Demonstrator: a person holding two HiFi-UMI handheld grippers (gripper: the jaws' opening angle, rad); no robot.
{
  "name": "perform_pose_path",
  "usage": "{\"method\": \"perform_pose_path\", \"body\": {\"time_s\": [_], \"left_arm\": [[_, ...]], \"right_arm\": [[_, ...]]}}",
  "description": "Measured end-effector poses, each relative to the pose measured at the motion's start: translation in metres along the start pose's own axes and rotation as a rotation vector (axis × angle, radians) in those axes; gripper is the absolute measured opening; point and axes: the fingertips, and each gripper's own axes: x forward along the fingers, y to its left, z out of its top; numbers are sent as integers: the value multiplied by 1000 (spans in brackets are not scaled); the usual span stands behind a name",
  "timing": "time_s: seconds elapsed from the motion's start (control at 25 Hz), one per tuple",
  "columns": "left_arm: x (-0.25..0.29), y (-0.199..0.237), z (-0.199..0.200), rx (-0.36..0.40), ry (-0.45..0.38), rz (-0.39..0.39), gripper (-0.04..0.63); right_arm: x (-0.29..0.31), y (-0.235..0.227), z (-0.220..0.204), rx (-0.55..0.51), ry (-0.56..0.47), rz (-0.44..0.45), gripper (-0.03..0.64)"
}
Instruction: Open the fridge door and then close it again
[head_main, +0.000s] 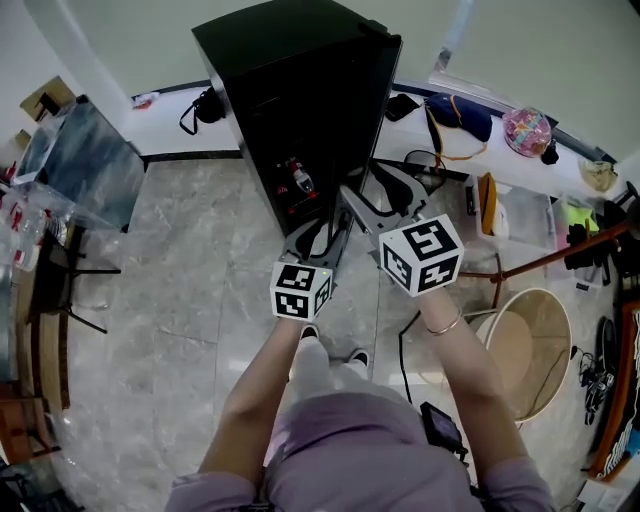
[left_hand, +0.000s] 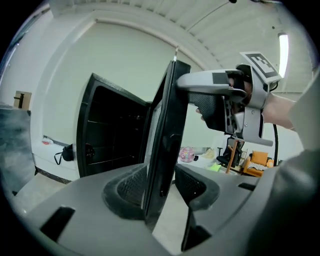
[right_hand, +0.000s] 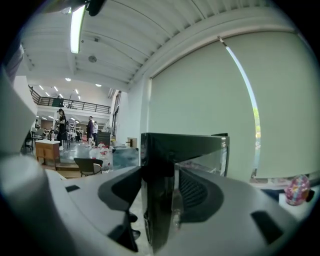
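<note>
the black fridge (head_main: 290, 80) stood on the tiled floor (head_main: 190, 270) against a white worktop (head_main: 165, 130), its door (left_hand: 162, 145) swung out toward the person. the left gripper (left_hand: 159, 187) had its jaws spread around the door's free edge, with a sliver of gap at the right pad (left_hand: 192, 187). the right gripper (right_hand: 160, 192), higher up, straddled the same edge with its jaws spread wide, not pinching. a red bottle (head_main: 300, 181) showed inside the cabinet. bare floor lay to the left of the door; a round chair (head_main: 535, 350) stood near on the right.
</note>
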Motion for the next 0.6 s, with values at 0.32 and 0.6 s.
{"method": "perform_pose_path", "body": {"time_s": [0.32, 0.6], "left_arm": [[26, 9, -9, 6, 86, -139, 189], [29, -5, -9, 64, 109, -251, 129]], "right_arm": [[1, -1, 1, 0, -1, -8, 239], [-5, -2, -1, 33, -9, -41, 233]]}}
